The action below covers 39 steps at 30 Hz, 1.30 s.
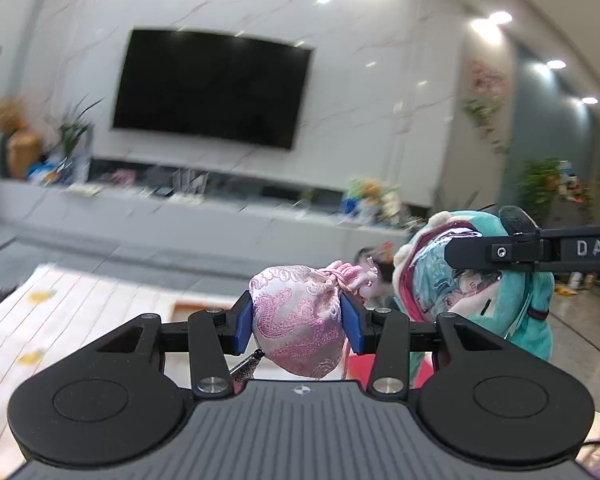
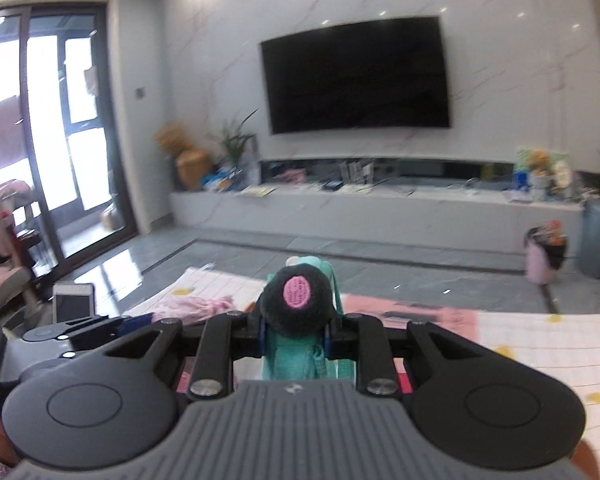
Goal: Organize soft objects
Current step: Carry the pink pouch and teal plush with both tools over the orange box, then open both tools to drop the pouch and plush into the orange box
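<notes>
The blue-padded fingers [image 1: 245, 322] of the left gripper [image 1: 298, 322] pinch a pink brocade drawstring pouch [image 1: 296, 320] from both sides, each pad pressed into the fabric. The pouch is held in the air with its gathered, cord-tied neck turned up and away from the camera, and a small metal charm [image 1: 246, 368] hangs below it, just beside the left pad.

In the right wrist view, the fingers [image 2: 262, 338] of the right gripper [image 2: 296, 338] are closed on a teal plush toy [image 2: 296, 360], squeezing its teal body between them. A dark fuzzy round part with a pink patch [image 2: 298, 292] sits above the pads, facing the camera.

Taking the pouch as the landmark: the plush toy, seen in the left wrist view as a teal figure with a printed face [image 1: 460, 276], hangs just to the right of it and slightly farther from the camera, near but not touching. The right gripper's black body reaches in from the right edge across the toy's upper part. Below and behind the pouch lies a tabletop covered with a white checked cloth with yellow spots [image 1: 60, 312], with a pink patch [image 1: 364, 368] directly beneath the pouch. Far beyond the pouch, a dark wall-mounted television [image 1: 212, 88] hangs on a marbled wall above a long low cabinet [image 1: 180, 216] crowded with blurred items.
</notes>
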Each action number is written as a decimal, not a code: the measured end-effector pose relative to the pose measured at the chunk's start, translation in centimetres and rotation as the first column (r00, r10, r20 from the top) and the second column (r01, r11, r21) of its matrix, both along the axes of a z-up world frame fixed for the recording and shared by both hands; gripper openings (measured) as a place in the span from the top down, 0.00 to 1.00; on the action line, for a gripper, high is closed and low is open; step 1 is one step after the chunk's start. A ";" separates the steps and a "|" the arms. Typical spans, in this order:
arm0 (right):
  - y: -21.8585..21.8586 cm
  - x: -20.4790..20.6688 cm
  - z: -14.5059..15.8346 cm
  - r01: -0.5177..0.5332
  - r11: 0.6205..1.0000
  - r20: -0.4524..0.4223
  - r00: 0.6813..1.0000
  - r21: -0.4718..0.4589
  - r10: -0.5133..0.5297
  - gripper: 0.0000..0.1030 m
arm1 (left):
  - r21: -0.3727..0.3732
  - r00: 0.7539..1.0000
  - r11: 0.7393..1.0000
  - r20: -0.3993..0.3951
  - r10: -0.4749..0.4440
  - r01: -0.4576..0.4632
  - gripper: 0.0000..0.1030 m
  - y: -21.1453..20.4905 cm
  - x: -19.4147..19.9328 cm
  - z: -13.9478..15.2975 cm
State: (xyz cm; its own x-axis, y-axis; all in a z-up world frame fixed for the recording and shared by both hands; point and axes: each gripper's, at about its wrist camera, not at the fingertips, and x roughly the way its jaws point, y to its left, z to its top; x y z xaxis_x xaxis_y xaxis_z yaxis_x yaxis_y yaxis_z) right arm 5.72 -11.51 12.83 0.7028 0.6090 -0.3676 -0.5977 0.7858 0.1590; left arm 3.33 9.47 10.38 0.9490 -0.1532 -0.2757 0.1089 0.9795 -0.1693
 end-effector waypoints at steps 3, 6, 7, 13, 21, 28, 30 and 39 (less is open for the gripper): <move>3.3 1.5 -2.1 -0.060 0.998 -0.059 0.996 -0.007 0.060 0.78 | -0.011 0.996 0.999 -0.074 0.045 -0.045 0.50 1.7 0.8 -1.1; 5.4 3.2 -5.4 -0.097 0.995 -0.139 0.986 -0.012 0.095 0.78 | -0.009 0.982 0.997 -0.174 0.076 -0.079 0.50 2.9 2.1 -2.5; 6.0 3.9 -6.6 -0.105 0.994 -0.168 0.981 -0.010 0.102 0.78 | -0.007 0.976 0.996 -0.203 0.084 -0.087 0.50 3.1 2.6 -3.0; 6.7 7.3 -13.3 -0.135 0.990 -0.355 0.924 0.051 0.144 0.78 | 0.036 0.928 0.993 -0.355 0.115 -0.110 0.51 4.2 4.2 -6.1; 7.1 9.1 -16.7 -0.115 0.993 -0.363 0.926 -0.017 0.101 0.78 | 0.085 0.881 0.994 -0.460 0.105 -0.074 0.51 4.4 5.0 -7.9; 5.7 8.3 -16.0 0.050 0.995 -0.135 0.990 0.091 -0.037 0.78 | 0.136 0.832 0.988 -0.536 0.141 -0.079 0.51 4.1 5.6 -9.7; 6.0 8.2 -15.4 0.025 1.000 -0.090 0.996 0.017 -0.023 0.76 | 0.132 0.834 0.987 -0.531 0.152 -0.096 0.51 4.2 5.5 -9.3; 6.2 10.2 -17.2 -0.081 0.986 -0.445 0.885 0.145 0.138 0.76 | 0.113 0.836 0.988 -0.527 0.153 -0.109 0.51 4.3 5.1 -8.6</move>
State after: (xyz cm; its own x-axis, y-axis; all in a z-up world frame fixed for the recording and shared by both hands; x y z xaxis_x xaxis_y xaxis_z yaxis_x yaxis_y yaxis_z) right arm 15.95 -5.33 -4.39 0.4043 0.7315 -0.5490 -0.5197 0.6777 0.5202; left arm 8.44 13.81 1.82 0.6616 0.0037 -0.7498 -0.1067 0.9903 -0.0893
